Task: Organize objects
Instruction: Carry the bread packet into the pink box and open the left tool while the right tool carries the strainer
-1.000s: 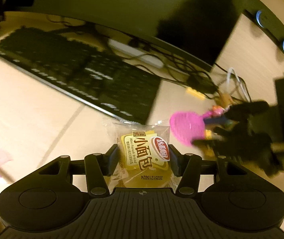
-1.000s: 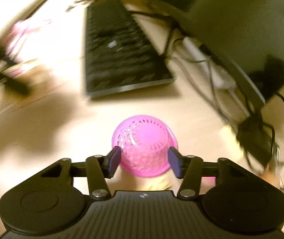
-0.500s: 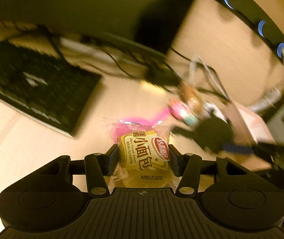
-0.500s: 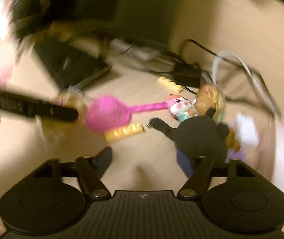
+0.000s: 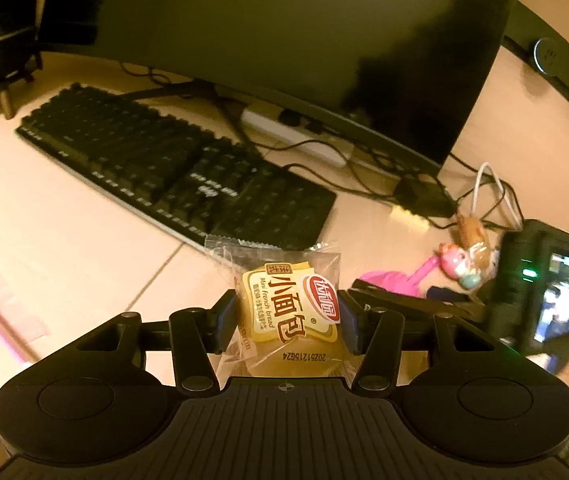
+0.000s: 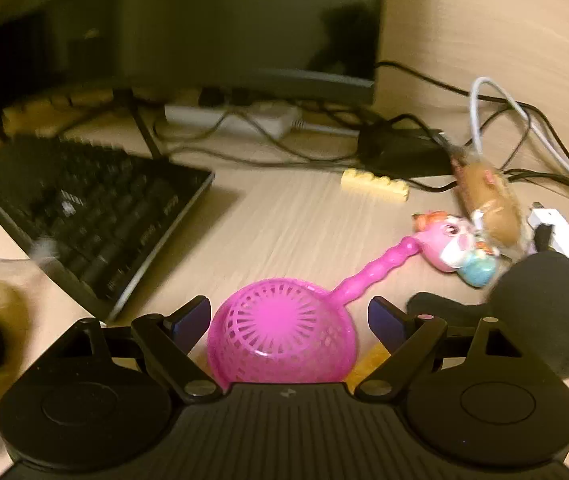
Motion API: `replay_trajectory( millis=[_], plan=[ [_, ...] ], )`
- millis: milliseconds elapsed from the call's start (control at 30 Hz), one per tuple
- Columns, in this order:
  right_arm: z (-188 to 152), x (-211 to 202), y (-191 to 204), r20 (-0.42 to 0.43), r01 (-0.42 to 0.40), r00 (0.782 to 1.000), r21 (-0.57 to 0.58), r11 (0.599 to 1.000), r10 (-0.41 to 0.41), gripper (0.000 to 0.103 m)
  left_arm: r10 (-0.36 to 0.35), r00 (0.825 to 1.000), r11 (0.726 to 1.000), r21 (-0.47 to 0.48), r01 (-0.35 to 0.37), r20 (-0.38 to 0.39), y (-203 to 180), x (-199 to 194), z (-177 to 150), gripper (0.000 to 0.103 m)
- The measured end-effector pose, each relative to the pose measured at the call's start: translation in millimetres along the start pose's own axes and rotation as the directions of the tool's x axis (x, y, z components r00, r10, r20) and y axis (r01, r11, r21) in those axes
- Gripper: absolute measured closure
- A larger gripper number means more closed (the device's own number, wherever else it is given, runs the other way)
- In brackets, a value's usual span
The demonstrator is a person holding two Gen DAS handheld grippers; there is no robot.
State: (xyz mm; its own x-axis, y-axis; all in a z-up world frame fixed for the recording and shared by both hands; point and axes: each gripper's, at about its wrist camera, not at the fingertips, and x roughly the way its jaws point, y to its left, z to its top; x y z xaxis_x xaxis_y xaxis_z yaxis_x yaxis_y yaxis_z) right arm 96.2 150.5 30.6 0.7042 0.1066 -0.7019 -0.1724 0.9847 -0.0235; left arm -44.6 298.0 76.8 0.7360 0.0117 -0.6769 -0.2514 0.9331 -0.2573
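On my left tool (image 5: 288, 316) I have the two pads pinching a clear-wrapped mini French bread packet (image 5: 290, 312), its yellow label facing up and its crimped top edge standing out past the fingertips, above the surface (image 5: 84, 240). My right tool (image 6: 290, 320) has its jaws spread, having just been opening; the pink toy strainer (image 6: 284, 332) lies dome-up on the surface between the pads, and neither pad touches it. Its beaded handle runs away to the right and ends in a pink cartoon-animal head (image 6: 444, 246). Just under the strainer's right rim a bit of something yellow shows; I cannot tell what it is.

To the right of that tool sits a black plush toy (image 6: 544, 312), and past the animal head a brown plush figure (image 6: 492, 204) lies in clear wrapping. Farther back, a pale yellow building brick (image 6: 374, 186) lies alone in front of a black power adapter (image 6: 404, 152) and a tangle of cables (image 6: 524, 120). A black keyboard (image 5: 172, 168) stretches away to the left. Behind it I see a white power strip (image 5: 296, 136) and then the dark monitor (image 5: 284, 32). From the left view the right tool's camera unit (image 5: 540, 300) appears at the far right, its small screen lit.
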Motion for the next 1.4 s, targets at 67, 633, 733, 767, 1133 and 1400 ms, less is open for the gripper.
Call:
replay_trajectory(
  millis=[67,633,733,767,1133,1400],
  plan=[
    [-5.2,-2.4,-0.2,0.018,-0.012,1.0,-0.024,1.0,0.012,0.018,0.008,1.0,1.0,-0.002,-0.008,-0.004,6.1,-4.6,-2.5,0.047],
    [-94.8,-128.8,-90.2,-0.108,-0.204,0.978,-0.346,0.916,0.177,0.021,-0.227,0.964,0.966,0.096,0.241,-0.139,-64.7,11.4,-31.4,0.047],
    [-109.4,-135.4,-105.1,-0.139,-0.217,0.974,-0.371,0.903,0.177,0.021,-0.258,0.948,0.952,0.118,0.282,-0.184,-87.2,14.8,-39.2,0.047],
    [-114.5,-136.2,-108.6,-0.143,-0.213,0.975,-0.388,0.897,0.169,0.021,-0.265,0.945,0.948,0.125,0.292,-0.193,-94.5,14.7,-41.5,0.047],
    [-137.4,-155.2,-186.1,-0.06,-0.092,0.995,-0.267,0.959,0.079,0.011,-0.247,0.945,0.945,0.161,0.284,-0.216,-135.4,11.9,-54.7,0.047],
    [-132.3,-136.9,-189.6,-0.036,-0.124,0.991,0.05,0.991,0.126,0.0,-0.183,0.969,0.949,0.226,0.218,-0.165,-145.1,2.2,-58.8,0.047]
  ],
)
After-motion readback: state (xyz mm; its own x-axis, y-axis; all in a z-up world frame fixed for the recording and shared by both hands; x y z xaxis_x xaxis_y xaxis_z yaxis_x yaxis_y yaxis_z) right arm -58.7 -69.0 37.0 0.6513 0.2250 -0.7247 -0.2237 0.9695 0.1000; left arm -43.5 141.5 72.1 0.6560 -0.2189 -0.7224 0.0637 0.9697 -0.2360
